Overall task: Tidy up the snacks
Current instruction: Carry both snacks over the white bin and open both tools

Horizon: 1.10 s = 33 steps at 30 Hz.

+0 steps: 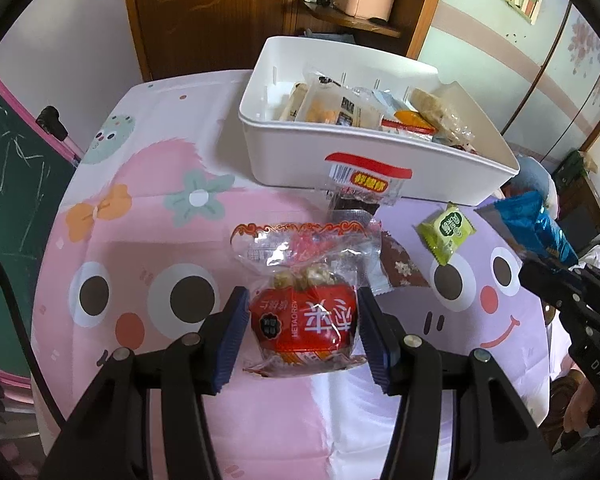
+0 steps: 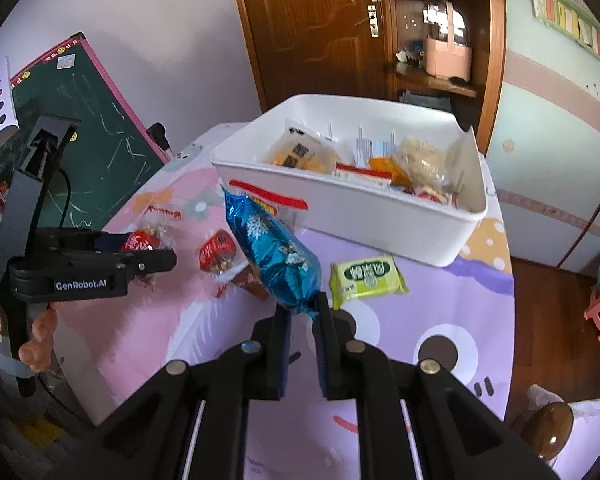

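Observation:
My left gripper (image 1: 302,316) is shut on a red snack packet (image 1: 304,328), holding it above the cartoon tablecloth (image 1: 140,208). In the right wrist view the same left gripper (image 2: 156,260) carries that red packet (image 2: 140,242). My right gripper (image 2: 304,308) is shut on the tail of a shiny blue packet (image 2: 276,256), which sticks up and forward. In the left wrist view the right gripper (image 1: 540,276) and the blue packet (image 1: 536,228) appear at the right. A white bin (image 1: 284,160) with several snacks stands behind.
On the cloth lie a second red packet (image 2: 216,256), a brown packet (image 2: 256,282) and a green packet (image 2: 366,280). A red-and-white packet (image 1: 364,180) leans on the bin's front wall. A chalkboard (image 2: 92,140) stands left of the table and a wooden door (image 2: 312,28) behind it.

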{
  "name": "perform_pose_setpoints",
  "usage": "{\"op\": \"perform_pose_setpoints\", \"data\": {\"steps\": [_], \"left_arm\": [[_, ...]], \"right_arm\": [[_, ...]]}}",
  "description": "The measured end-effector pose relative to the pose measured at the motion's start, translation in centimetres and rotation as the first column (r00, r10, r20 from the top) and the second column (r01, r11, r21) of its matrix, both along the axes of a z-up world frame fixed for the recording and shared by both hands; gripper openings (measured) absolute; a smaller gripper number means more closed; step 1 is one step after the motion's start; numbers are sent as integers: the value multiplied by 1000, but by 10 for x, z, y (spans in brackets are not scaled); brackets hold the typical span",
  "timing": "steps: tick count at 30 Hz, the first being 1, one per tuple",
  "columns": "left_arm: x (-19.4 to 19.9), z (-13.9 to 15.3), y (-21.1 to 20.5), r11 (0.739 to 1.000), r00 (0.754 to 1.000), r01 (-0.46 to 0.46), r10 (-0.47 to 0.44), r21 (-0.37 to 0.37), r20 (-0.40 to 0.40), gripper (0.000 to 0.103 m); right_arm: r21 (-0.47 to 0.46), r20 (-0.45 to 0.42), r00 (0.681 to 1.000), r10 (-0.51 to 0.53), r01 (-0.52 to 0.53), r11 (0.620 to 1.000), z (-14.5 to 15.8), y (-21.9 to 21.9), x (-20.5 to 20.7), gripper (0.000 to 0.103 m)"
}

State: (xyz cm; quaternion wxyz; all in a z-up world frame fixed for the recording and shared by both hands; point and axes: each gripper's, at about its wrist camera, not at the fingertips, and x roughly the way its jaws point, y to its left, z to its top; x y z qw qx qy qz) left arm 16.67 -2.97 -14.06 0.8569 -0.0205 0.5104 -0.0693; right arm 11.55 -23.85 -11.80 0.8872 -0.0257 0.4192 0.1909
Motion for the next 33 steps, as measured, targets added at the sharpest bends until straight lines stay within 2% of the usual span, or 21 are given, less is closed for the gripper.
{"op": "perform_pose_setpoints", "data": {"steps": [6,12,22,26,33], "left_arm": [[9,23,-5,1000,999,9,-9,4,51,52],[29,59,-9,1000,991,12,-13,13,133,53],[75,120,-20,999,965,8,-17,37,262,53],[97,136,-28,999,961,10,-22,46,275,53],[132,155,-42,999,950,5,-21,53,311,54]], "right_arm": [[0,34,999,-9,9,1000,16,0,11,11],[11,91,996,-21,20,1000,41,1,26,11],[37,172,981,-90,85,996,87,0,62,11],[27,210,969,-133,130,991,104,-1,82,11],[51,226,952,-207,201,978,123,-11,115,11]]}}
